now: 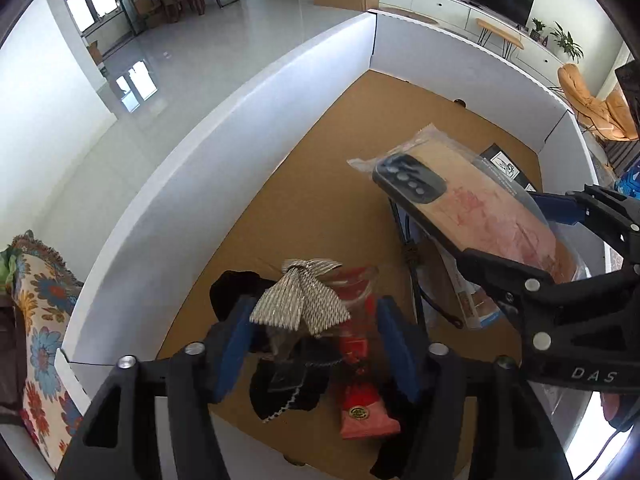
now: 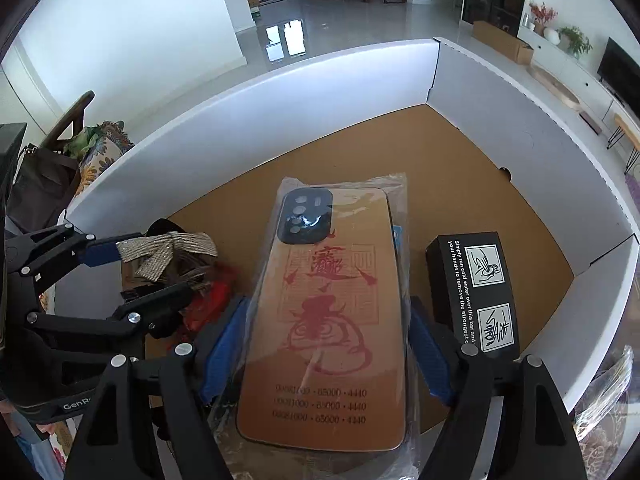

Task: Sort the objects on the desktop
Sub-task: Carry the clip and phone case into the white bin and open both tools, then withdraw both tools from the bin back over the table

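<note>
Here we hold both grippers over the brown bench (image 2: 460, 152), which is fenced by a low white wall (image 2: 280, 92) on its far and side edges. Our right gripper (image 2: 324, 352) is closed on a phone case (image 2: 332, 312) sealed in a clear plastic bag; the blue pads (image 2: 224, 344) press against the long sides of the bag, and the case sits lifted off the bench, its dark camera cutout pointing toward the white wall and its tan back printed with red characters facing up. In the left wrist view the same phone case (image 1: 480, 208) hangs tilted in the air, to the right of our left gripper (image 1: 316, 336). That left gripper is clamped on a bundle in clear wrapping: a silver-grey ribbon bow (image 1: 304, 296) sits on top, with black lace fabric (image 1: 288, 384) and a red packet (image 1: 364, 404) below it, the blue pads (image 1: 396, 344) squeezing the wrapping from both sides. From the right wrist view the bow (image 2: 172, 252) lies just left of the phone case. A black box (image 2: 476, 292) with white lettering and two small pictures rests on the bench to the right of the phone case, near the white wall. Beneath the phone case, in the left wrist view, more bagged items (image 1: 464, 300) lie on the bench, though we cannot make out what they are.
</note>
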Tool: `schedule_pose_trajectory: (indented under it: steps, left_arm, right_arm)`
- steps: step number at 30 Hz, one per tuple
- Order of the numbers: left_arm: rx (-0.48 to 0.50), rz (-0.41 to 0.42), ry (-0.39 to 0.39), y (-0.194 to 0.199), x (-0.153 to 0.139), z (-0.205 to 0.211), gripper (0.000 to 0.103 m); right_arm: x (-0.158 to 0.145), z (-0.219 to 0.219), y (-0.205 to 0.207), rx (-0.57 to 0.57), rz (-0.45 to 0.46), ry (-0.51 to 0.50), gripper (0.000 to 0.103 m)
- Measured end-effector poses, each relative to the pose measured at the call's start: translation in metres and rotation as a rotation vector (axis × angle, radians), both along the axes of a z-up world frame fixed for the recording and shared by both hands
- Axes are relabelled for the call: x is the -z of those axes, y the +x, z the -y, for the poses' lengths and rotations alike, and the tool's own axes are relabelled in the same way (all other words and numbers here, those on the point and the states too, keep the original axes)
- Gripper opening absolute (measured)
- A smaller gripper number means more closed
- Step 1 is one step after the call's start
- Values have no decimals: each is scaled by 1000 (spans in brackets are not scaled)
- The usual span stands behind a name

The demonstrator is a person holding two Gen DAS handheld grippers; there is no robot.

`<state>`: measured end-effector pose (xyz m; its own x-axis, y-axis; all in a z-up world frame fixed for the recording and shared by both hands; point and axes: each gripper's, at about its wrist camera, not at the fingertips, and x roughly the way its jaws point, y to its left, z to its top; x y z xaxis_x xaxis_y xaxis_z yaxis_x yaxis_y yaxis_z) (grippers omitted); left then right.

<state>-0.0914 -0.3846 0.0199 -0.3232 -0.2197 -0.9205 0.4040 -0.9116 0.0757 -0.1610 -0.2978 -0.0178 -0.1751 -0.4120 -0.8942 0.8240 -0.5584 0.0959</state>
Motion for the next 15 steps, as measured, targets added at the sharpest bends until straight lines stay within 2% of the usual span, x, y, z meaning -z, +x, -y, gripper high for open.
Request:
schedule_pose_trajectory:
  steps: [1, 3, 11, 15]
  left_arm:
    - [-8, 2, -25, 1, -1, 0, 73]
    - [-16, -10, -26, 3, -2, 4, 78]
    - [-29, -32, -12, 12, -4, 0, 78]
    - [-24, -48, -33, 21, -10, -11, 78]
  right_arm:
    - [-1, -2, -1, -2, 5, -6, 82]
    - [-4, -7, -1, 3, 5, -9, 82]
    - [-8, -12, 6, 0, -2, -16, 82]
    - [-15, -21, 12, 2, -4, -36, 82]
